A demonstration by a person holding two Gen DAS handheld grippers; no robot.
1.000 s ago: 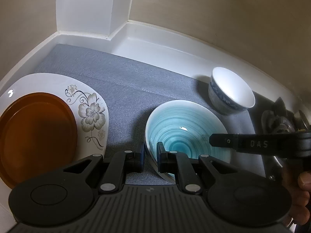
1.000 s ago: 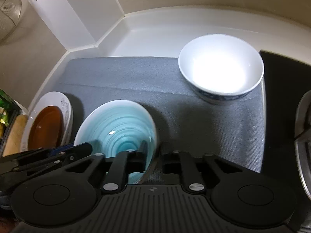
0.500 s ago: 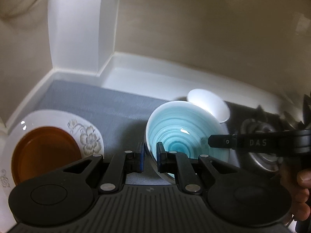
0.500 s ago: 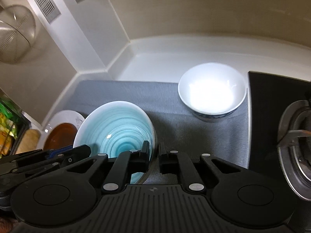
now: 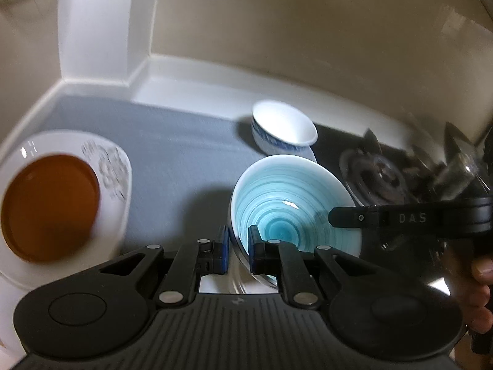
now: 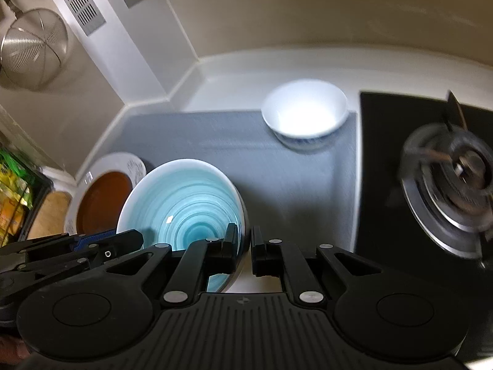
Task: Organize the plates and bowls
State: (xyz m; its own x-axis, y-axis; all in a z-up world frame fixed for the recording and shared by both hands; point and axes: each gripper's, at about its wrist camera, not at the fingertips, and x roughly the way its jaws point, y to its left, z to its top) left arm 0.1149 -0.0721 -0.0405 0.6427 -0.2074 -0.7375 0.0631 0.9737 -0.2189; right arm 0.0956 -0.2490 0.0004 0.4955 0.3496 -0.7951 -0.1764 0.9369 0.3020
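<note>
Starting big: white worktop point(image 5: 191, 89) running into a corner, mostly covered by a grey mat point(image 5: 185, 151). Black stove top point(image 6: 385, 166) right beside the mat's edge, metal burner point(image 6: 446, 182) on it, pretty blurry. Steel mesh strainer point(image 6: 32, 46) hanging on the wall up left in the right wrist view.

Next, floral white plate point(image 5: 111, 166) at the mat's left end, with a brown plate point(image 5: 49, 206) sitting in it. Looks stacked, nothing else on top.

Then the turquoise bowl point(image 5: 289, 203), swirl pattern inside, white rim. Held up off the mat from both sides, tilted a bit toward the cameras, hanging over the middle of the mat between the plate stack and the stove. Shadow under it on the mat.

Smaller white bowl with blue pattern point(image 5: 283, 126) upright at the far right corner of the mat, right next to the stove edge, apart from the turquoise one.

Left tool point(image 5: 237, 249) pinching the turquoise bowl's near rim, one blue pad outside, one inside. Right tool point(image 6: 245, 248) clamped on the opposite rim, wall of the bowl sandwiched between its fingers. Also showing in the left view as a black bar marked DAS, with a bit of the hand point(image 5: 480, 286) behind it.
</note>
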